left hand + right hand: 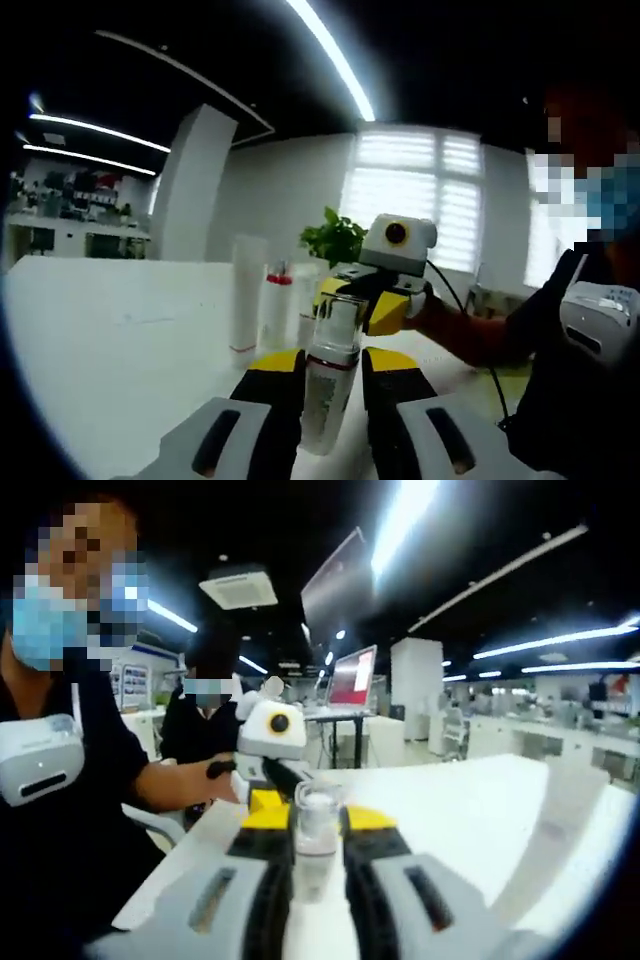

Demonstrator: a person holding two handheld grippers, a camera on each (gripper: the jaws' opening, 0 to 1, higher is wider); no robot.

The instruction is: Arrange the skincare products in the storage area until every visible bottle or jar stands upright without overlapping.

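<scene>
Clear-capped bottle (pixel 330 375) stands upright between the left tool's (pixel 331 385) jaws, held at its body. Facing it, the right tool (pixel 318 852) pinches that bottle at its cap, where its view shows a clear cap (pixel 317 825). Beyond the left tool, a white tube (pixel 247 292) and a red-collared bottle (pixel 276 308) stand upright on the white surface (pixel 120 340). Lower the bottle straight down beside them without touching, then release gently so nothing tips.

Grey left gripper (pixel 330 385) and right gripper (pixel 318 845), black fingers (pixel 272 400) with yellow tips.
</scene>
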